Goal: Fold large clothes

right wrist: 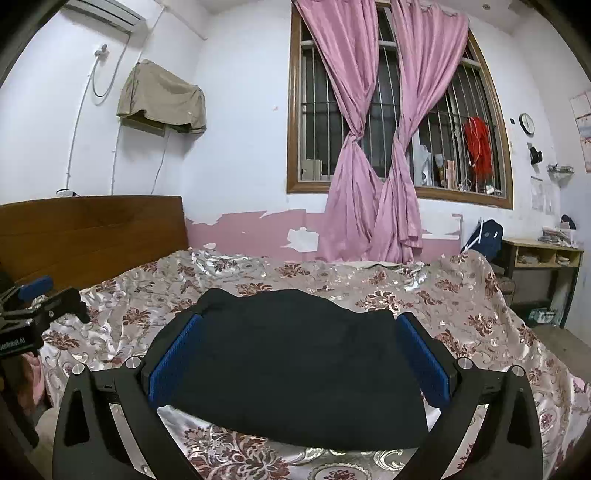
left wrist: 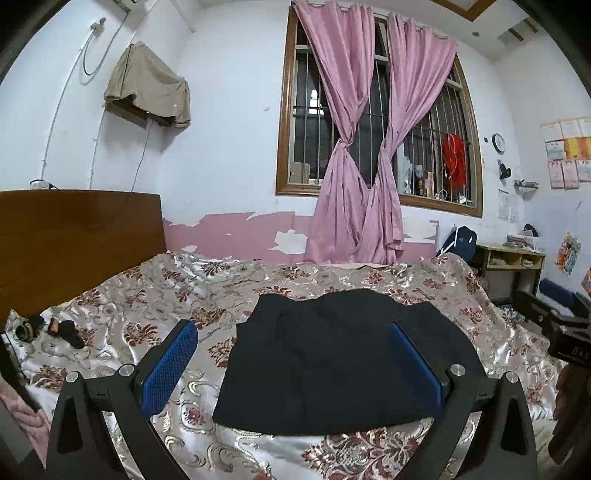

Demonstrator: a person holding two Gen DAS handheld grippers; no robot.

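From my left wrist camera I see the black garment (left wrist: 332, 362) lying on the flowered bedspread (left wrist: 155, 295), folded into a compact, roughly rectangular bundle with a wavy far edge and a smooth near edge. My left gripper (left wrist: 295, 365) hangs over the bed with its blue pads (left wrist: 170, 365) spread wide apart — nothing is between them but air, and the garment sits under the right half of the gap. At the far right edge of this view the right gripper (left wrist: 565, 332) shows as a dark block, too cropped to read here. On the left of the bedspread, well apart from the garment, lie a couple of small dark items (left wrist: 66, 330) that I can't identify. Behind the bed are the wooden headboard (left wrist: 74, 236) and the knotted pink curtains (left wrist: 358, 147).

The right wrist camera looks at the same garment (right wrist: 295, 373) more squarely; it fills nearly the whole span between the spread blue pads (right wrist: 424, 358) of the right gripper (right wrist: 299, 362), which is open and holds nothing. This view alone shows the air conditioner (right wrist: 107, 11) high on the wall, and the left gripper (right wrist: 33, 306) at the left edge — seen from the side.
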